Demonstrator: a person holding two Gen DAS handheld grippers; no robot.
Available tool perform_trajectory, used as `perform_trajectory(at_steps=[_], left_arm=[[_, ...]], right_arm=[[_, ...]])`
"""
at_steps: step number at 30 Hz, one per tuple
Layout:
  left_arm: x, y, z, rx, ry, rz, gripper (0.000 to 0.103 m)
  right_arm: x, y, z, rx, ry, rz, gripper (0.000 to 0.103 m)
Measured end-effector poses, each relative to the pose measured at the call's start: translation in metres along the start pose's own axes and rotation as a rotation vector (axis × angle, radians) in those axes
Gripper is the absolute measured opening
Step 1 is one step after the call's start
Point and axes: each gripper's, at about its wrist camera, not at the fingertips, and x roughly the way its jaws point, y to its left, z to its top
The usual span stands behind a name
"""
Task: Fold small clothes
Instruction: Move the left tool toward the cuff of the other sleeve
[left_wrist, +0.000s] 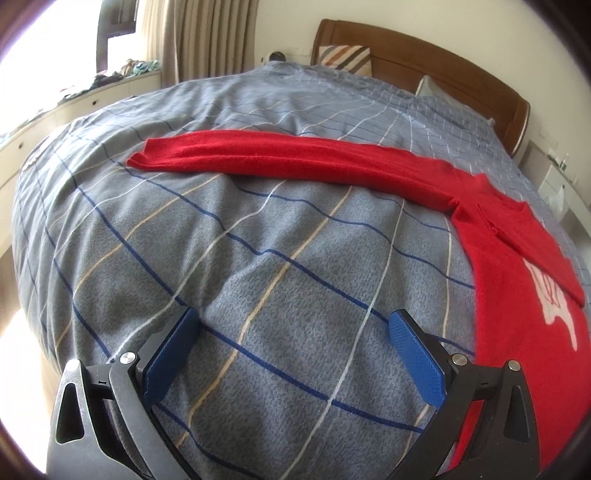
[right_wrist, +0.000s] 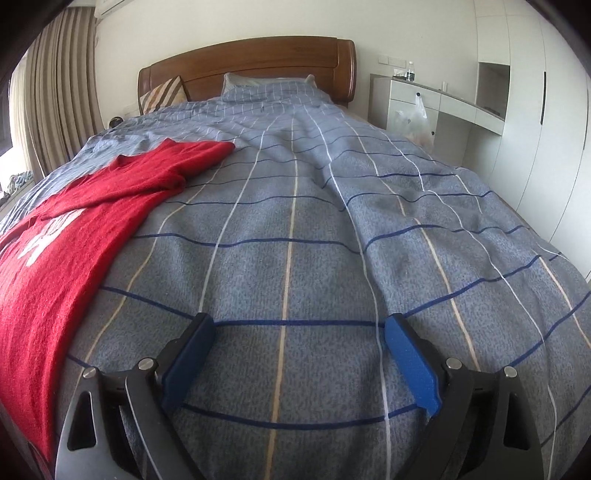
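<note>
A red long-sleeved sweater (left_wrist: 517, 295) with a white print lies flat on the blue plaid bed cover (left_wrist: 258, 240). In the left wrist view one sleeve (left_wrist: 295, 158) stretches out to the left across the bed. In the right wrist view the sweater (right_wrist: 55, 251) lies at the left, with its other sleeve (right_wrist: 177, 162) bunched and pointing toward the headboard. My left gripper (left_wrist: 293, 325) is open and empty, just left of the sweater's body. My right gripper (right_wrist: 299, 328) is open and empty over the bare cover, right of the sweater.
A wooden headboard (right_wrist: 258, 62) with pillows (right_wrist: 266, 86) is at the far end. A striped cushion (left_wrist: 347, 55) leans on it. A white desk (right_wrist: 443, 99) and wardrobe (right_wrist: 546, 122) stand to the right of the bed. Curtains (left_wrist: 199, 33) and a low cabinet (left_wrist: 74, 107) are on the left.
</note>
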Motion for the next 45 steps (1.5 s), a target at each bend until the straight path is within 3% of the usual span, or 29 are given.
perform_trajectory(at_steps=[15, 31, 45], left_arm=[[0.0029, 0.0008, -0.0018, -0.002, 0.027, -0.015, 0.103], [0.0021, -0.0054, -0.0047, 0.031, 0.032, 0.025, 0.103], [-0.0016, -0.0017, -0.0036, 0.003, 0.026, -0.004, 0.103]], right_arm=[[-0.0012, 0.0014, -0.0008, -0.005, -0.001, -0.008, 0.094], [-0.0014, 0.0012, -0.001, -0.006, -0.001, -0.008, 0.094], [-0.0013, 0.0013, -0.0009, -0.006, -0.001, -0.008, 0.094]])
